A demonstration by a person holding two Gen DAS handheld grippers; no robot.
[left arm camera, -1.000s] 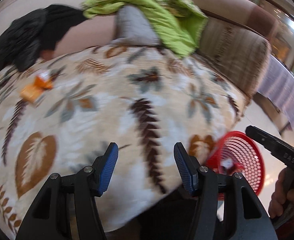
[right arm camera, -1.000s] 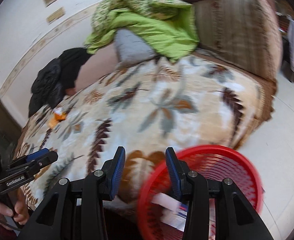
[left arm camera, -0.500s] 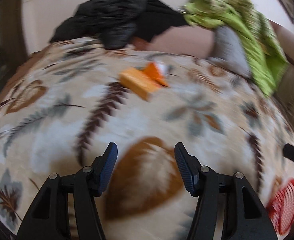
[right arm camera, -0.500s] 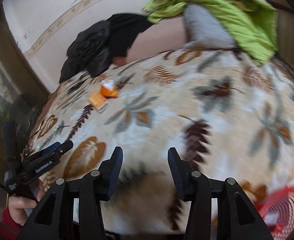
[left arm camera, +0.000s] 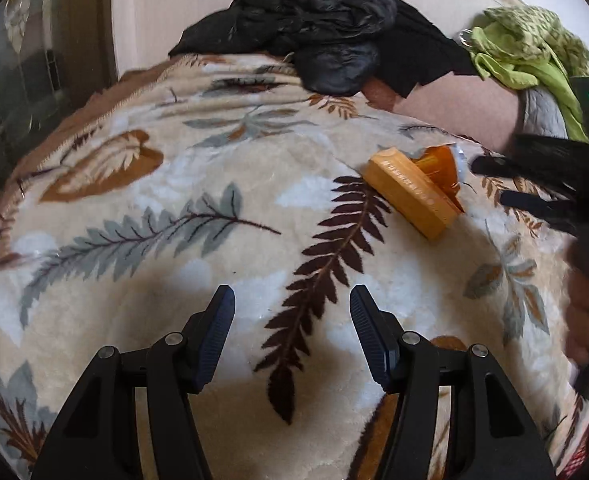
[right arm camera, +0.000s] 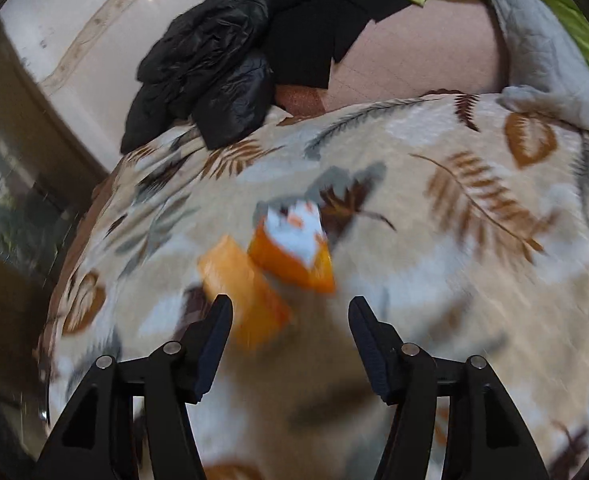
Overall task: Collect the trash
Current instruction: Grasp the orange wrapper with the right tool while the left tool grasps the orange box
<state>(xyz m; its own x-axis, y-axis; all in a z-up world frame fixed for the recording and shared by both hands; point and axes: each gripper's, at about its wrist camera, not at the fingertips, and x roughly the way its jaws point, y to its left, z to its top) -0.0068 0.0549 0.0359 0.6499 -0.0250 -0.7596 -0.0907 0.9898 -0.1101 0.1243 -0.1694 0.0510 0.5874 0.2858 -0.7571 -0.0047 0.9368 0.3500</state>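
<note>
The left gripper (left arm camera: 292, 332) hangs over the leaf-patterned blanket (left arm camera: 198, 216) on the bed with its jaws spread and nothing between them, the orange box (left arm camera: 410, 196) and the orange wrapper (left arm camera: 440, 166) touching it lying well ahead and to the right. The right gripper (right arm camera: 290, 334) has just been opening; its jaws stand apart and pinch nothing, with the near end of the orange box (right arm camera: 246, 292) just ahead of the left jaw and the orange wrapper (right arm camera: 294, 252) beyond, both blurred. A black jacket (left arm camera: 314, 32) and a green cloth (left arm camera: 530, 52) lie at the far edge of the bed.
</note>
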